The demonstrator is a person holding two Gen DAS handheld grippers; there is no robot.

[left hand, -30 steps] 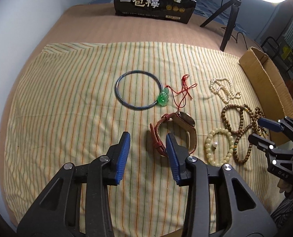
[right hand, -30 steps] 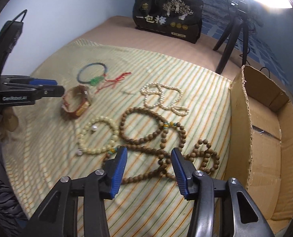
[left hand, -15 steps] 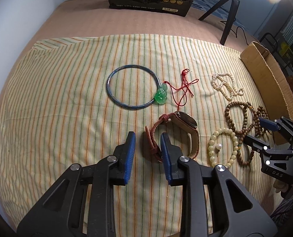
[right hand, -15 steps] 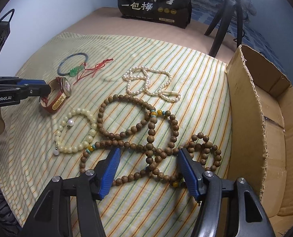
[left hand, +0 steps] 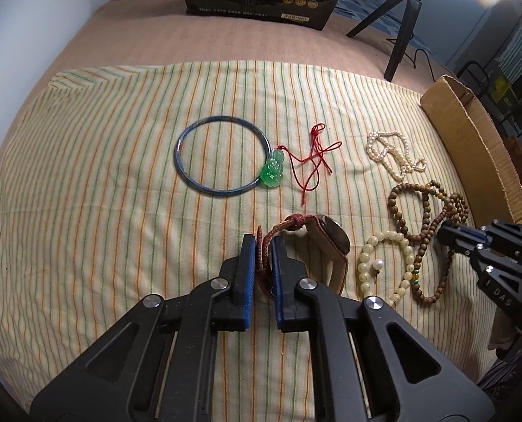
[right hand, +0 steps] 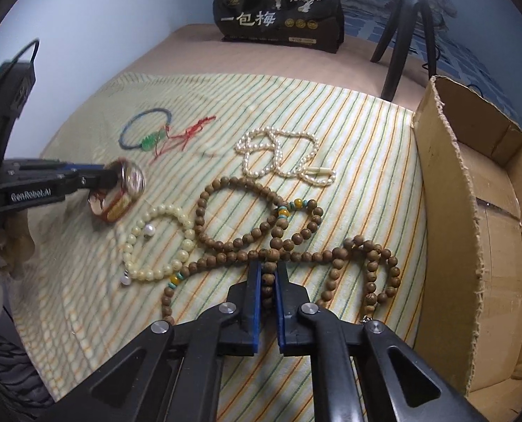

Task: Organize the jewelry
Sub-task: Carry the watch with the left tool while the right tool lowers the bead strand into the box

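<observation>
Pinching the red braided strap of the wristwatch (left hand: 326,242), the left gripper (left hand: 262,246) is clamped; the right gripper (right hand: 268,274) is clamped on the wooden bead necklace (right hand: 261,225). Beside it, the cardboard box (right hand: 472,211) stands open at the striped cloth's (left hand: 102,176) right edge.

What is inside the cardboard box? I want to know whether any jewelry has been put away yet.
The right wrist view shows only bare brown walls and a seam in the cardboard box; no jewelry is visible there. The near wall hides the lower part of the box.
</observation>
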